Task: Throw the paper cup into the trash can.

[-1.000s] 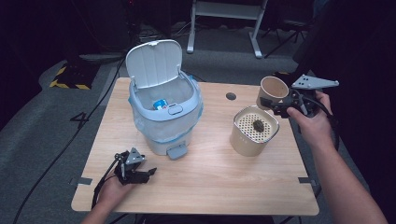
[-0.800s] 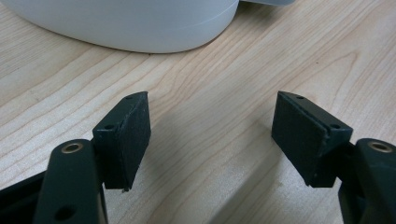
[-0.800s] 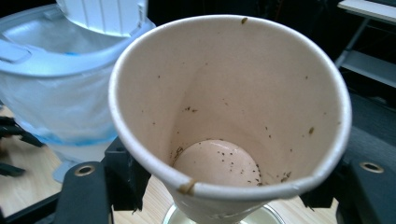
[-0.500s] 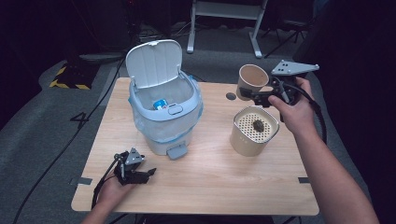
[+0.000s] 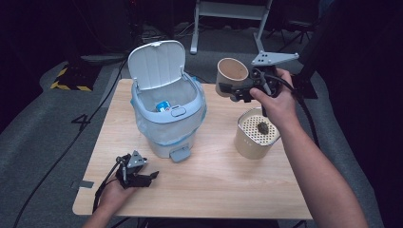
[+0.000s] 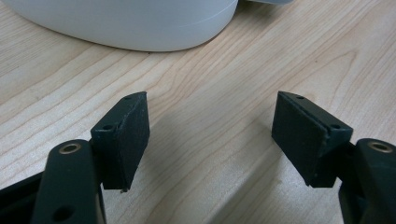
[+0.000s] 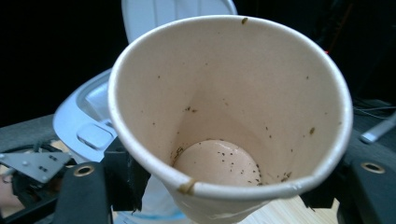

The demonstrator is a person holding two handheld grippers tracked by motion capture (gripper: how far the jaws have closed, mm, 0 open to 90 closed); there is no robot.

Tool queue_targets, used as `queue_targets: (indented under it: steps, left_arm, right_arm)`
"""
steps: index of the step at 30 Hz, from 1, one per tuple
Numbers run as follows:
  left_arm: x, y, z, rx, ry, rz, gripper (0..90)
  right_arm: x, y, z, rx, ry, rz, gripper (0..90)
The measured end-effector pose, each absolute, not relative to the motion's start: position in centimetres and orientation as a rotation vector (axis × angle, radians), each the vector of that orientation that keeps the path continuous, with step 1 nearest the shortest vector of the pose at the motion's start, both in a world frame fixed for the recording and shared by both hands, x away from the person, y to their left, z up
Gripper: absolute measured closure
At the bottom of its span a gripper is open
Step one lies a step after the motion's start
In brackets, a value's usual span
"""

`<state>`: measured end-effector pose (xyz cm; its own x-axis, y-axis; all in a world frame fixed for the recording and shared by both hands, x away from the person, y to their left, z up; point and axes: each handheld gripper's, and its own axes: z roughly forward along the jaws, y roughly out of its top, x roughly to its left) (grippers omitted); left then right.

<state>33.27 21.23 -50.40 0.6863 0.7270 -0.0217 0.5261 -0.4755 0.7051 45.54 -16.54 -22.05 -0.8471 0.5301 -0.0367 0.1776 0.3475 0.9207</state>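
The right gripper (image 5: 236, 92) has its two black jaws clamped on the wall of a tan paper cup (image 5: 232, 76), one pad on each side just below the rim; in the right gripper view the cup (image 7: 224, 116) is squeezed slightly out of round, emptied, with dark flecks clinging to its inside and base. Over the last second this hand has carried the cup up and across from beside the cream round canister with a perforated top (image 5: 257, 133) towards the pale blue pedal bin with its lid raised (image 5: 166, 114), and the cup now hangs in the air between the two, mouth tilted towards the camera. That suggests the cup is on its way to be dropped into the bin, and it has not yet reached the opening. The left gripper (image 5: 148, 176) rests low on the wooden table (image 5: 223, 190) in front of the bin, well apart from the cup, its jaws spread wide with nothing between them
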Motion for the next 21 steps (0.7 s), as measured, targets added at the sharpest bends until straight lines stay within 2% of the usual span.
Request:
queue_targets:
  steps: [21]
  left_arm:
    - [33.2, 21.2, -50.4, 2.189, 0.961, 0.368, 26.8]
  right_arm:
    - [47.9, -9.1, -22.1, 0.570, 2.336, 1.556, 31.3]
